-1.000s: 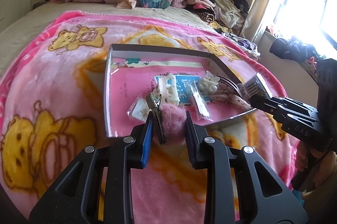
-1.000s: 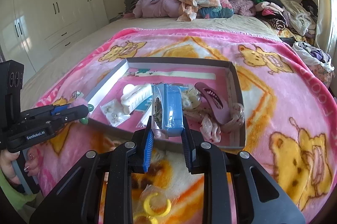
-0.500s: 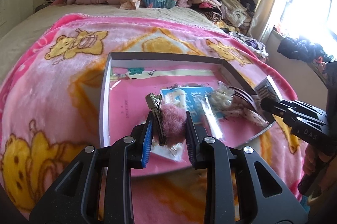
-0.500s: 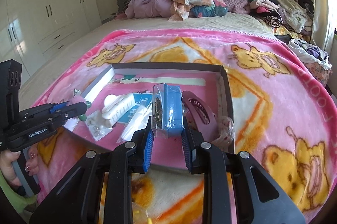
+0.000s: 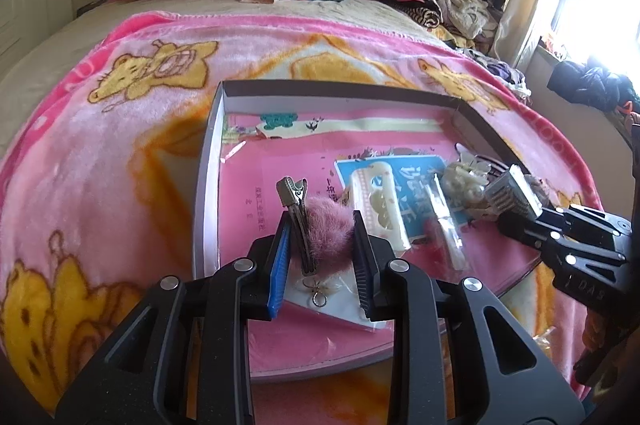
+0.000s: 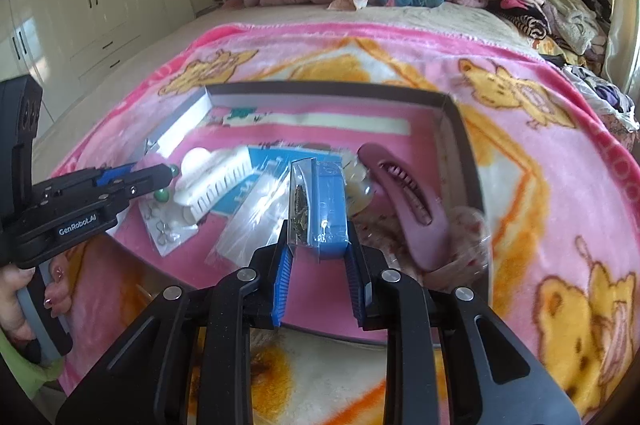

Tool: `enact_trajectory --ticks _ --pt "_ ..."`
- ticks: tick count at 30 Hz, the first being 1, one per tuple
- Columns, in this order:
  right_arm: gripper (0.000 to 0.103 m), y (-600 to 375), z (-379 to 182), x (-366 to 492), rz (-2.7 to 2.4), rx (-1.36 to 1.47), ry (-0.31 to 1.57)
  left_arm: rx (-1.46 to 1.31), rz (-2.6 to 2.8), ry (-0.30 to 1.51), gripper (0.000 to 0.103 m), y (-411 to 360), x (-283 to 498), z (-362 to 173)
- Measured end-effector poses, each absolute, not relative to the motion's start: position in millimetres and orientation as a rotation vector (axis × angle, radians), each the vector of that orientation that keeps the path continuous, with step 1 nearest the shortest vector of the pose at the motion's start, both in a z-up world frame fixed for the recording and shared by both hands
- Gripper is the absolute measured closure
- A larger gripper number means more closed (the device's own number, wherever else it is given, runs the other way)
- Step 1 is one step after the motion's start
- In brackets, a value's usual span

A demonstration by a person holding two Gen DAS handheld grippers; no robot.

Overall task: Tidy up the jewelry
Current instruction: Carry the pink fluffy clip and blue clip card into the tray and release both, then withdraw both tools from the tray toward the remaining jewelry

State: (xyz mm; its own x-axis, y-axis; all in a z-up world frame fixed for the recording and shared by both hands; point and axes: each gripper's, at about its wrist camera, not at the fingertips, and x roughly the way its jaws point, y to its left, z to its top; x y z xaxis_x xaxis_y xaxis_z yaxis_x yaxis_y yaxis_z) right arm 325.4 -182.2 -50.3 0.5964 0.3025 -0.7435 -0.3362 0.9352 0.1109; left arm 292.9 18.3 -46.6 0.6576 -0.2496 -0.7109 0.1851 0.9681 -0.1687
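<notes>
The left gripper (image 5: 320, 245) is clenched on a fluffy pink pom-pom hair clip with a metal alligator clasp (image 5: 316, 221); the right gripper (image 6: 318, 249) is clamped on a small clear packet with a blue card (image 6: 320, 201). Both hover over the shallow grey-walled box with a pink floor (image 5: 208, 177), likely for dropping in. A mauve plastic claw clip (image 6: 404, 201) lies at 2 o'clock from the right pair, inside the box
</notes>
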Motion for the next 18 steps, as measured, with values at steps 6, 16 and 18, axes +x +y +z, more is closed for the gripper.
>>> enact_trajectory --ticks 6,16,18 --pt "0.079 -181.4 -59.9 324.6 0.371 -0.031 0.877 -0.064 -0.238 0.819 0.082 15.8 292.3 -50.1" --pt "0.064 -190.7 -52.0 310.9 0.358 -0.004 0.839 -0.063 -0.24 0.816 0.067 15.0 291.4 -49.0" --pt "0.06 -194.9 -48.2 306.7 0.357 0.007 0.824 -0.059 -0.241 0.812 0.059 14.1 289.8 -47.5"
